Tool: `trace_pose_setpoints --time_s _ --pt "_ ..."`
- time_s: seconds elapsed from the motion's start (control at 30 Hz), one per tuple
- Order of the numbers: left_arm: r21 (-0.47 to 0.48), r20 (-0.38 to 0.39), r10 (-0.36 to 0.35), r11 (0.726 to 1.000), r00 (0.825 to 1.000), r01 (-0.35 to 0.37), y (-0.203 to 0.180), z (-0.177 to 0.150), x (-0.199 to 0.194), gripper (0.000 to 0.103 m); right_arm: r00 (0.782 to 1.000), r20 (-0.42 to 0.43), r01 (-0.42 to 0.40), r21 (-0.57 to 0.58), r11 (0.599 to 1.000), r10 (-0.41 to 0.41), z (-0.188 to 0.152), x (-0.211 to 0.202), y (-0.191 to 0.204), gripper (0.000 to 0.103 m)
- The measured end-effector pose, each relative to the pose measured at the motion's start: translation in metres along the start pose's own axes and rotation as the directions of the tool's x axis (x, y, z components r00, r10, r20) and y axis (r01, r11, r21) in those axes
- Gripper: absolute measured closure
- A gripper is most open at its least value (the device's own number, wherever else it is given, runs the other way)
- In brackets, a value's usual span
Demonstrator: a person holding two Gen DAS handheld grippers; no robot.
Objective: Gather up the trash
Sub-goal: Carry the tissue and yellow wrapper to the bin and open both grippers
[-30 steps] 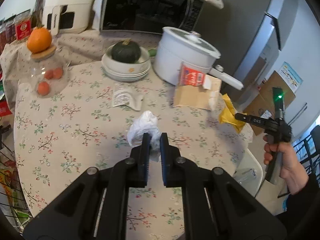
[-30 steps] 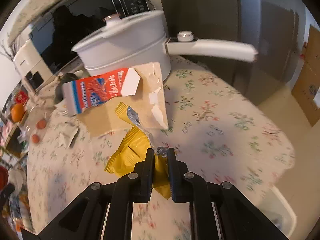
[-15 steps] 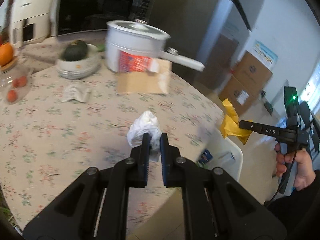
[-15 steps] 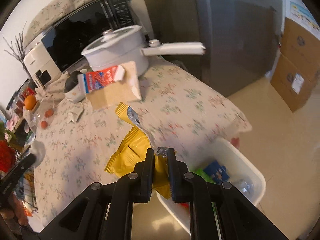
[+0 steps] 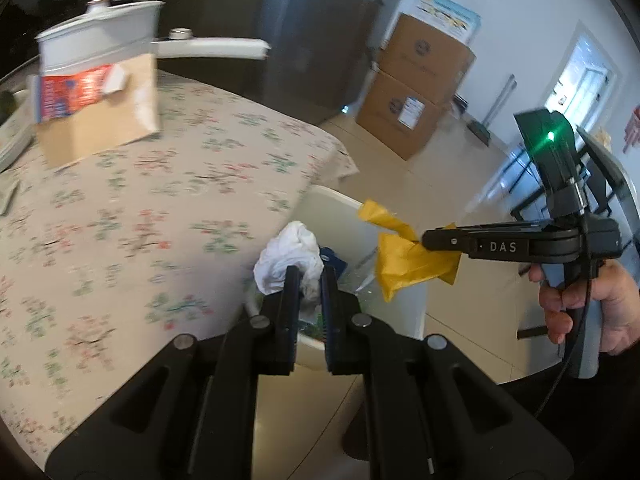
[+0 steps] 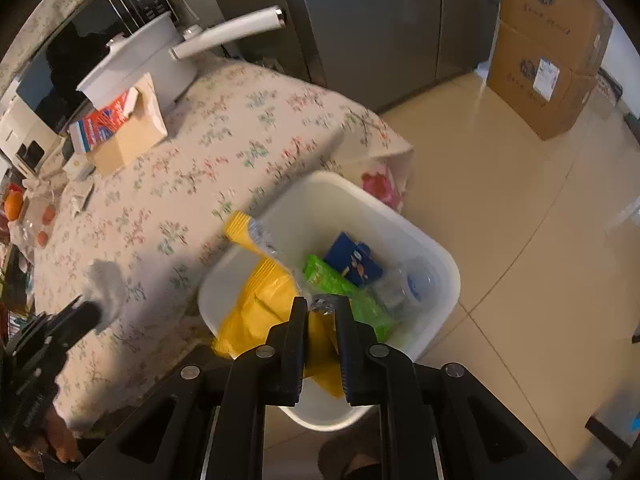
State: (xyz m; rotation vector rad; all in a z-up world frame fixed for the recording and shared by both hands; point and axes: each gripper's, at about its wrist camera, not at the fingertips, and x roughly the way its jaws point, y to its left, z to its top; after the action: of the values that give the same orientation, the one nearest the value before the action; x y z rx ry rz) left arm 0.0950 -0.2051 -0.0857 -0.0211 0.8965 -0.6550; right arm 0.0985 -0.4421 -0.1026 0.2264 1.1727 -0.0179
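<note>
Right wrist view: the yellow wrapper (image 6: 256,304), carried off the surface (image 6: 168,208), is now hanging over the white bin (image 6: 444,264) as the right tool (image 6: 322,312) is spreading to drop it; the left tool (image 5: 307,280) is pinching the tissue (image 5: 288,256) nearby, arriving next.

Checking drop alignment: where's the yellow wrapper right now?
In the right wrist view the yellow wrapper hangs between the right tool's opening jaws, over the white bin's left side, beside the table edge.

Black hand-held gripper (image 5: 425,240) — silver screws, "DAS" lettering, green light
</note>
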Motion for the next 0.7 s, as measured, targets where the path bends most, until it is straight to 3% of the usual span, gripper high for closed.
trace_pose_setpoints --time_s 0.13,0.2,0.7 --pt "0.026 -0.028 -0.006 1.0 1.0 0.007 -0.01 0.0 0.021 0.092 1.0 -0.012 0.009 0.024 1.0 -0.008 -0.002 0.003 -0.011 0.069" --pt "0.027 -0.038 -0.007 1.0 0.999 0.008 -0.013 0.0 0.029 0.092 1.0 -0.007 0.006 0.04 0.999 -0.005 -0.002 0.001 -0.016 0.055" --pt "0.049 -0.07 -0.039 0.998 0.997 0.043 -0.015 -0.003 0.059 0.09 1.0 0.013 0.023 0.067 0.997 -0.024 0.0 -0.005 -0.024 0.044"
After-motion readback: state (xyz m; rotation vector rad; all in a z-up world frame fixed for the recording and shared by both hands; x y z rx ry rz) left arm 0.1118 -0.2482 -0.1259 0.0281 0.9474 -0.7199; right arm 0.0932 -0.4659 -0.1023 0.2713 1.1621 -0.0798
